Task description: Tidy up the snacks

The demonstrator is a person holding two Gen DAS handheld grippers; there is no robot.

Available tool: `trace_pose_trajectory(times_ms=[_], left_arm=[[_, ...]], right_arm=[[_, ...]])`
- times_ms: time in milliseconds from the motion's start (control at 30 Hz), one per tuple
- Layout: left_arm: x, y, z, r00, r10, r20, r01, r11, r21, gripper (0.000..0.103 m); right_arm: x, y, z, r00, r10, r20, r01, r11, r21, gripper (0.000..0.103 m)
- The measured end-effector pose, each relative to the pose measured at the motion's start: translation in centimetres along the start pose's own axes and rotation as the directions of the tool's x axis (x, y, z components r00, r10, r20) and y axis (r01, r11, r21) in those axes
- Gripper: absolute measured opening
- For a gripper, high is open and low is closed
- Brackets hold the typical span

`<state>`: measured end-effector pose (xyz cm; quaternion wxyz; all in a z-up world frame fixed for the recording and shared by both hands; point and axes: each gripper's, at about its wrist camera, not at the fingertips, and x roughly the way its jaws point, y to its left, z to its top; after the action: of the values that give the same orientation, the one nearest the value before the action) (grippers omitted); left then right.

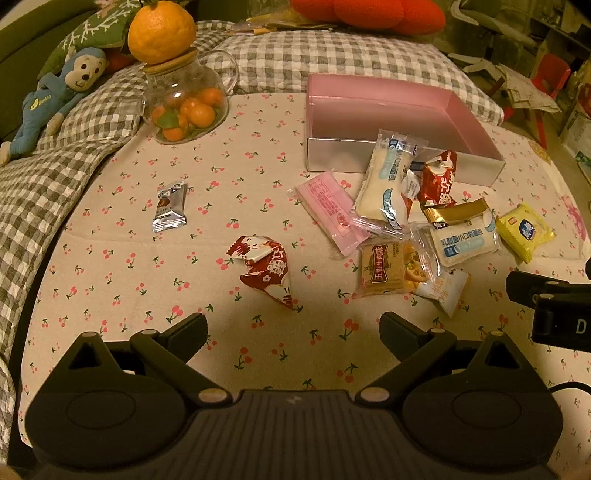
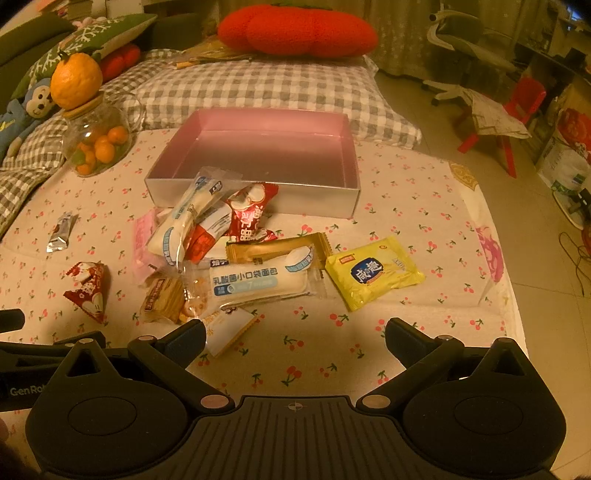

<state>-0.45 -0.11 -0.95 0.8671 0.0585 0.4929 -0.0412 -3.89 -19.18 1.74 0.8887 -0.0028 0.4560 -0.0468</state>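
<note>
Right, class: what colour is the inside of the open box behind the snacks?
Pink inside the box, with silver outer walls; the right wrist view shows it best.

pink packet (image 2: 142, 240) mostly hidden under bread packet (image 2: 177, 225)

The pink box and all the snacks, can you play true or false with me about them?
1. The pink box has snacks inside. False: it is empty; the snacks lie on the cloth in front of it.
2. The yellow packet lies flat on the cherry cloth. True.
3. The left gripper holds a snack. False: its jaws are open with nothing between them.
4. A big orange sits on top of the glass jar. True.
5. The right gripper has its jaws open. True.
</note>
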Motion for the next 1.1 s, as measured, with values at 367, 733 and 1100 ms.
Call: trace_pose_trajectory(times_ms=[367,733,1100], left_arm=[[-0.01,0.04,0.0,1.0,-0.001,0.001,0.001,1.0,0.0,0.1],[0.0,0.02,-0.02,1.0,0.0,0.0,0.0,1.0,0.0,0.1],[0.26,0.13,-0.04,1.0,-0.004,-0.018,0.004,1.0,-0.001,0.1]], right_arm=[[-0.02,0.04,0.03,1.0,0.0,0.0,0.0,1.0,-0.001,0.103],[0.08,0.13,0.0,1.0,-0.001,-0.004,0.001,1.0,-0.004,0.103],[0.16,0.08,0.09,1.0,-0.023,-0.008,0.023,1.0,-0.012,0.103]])
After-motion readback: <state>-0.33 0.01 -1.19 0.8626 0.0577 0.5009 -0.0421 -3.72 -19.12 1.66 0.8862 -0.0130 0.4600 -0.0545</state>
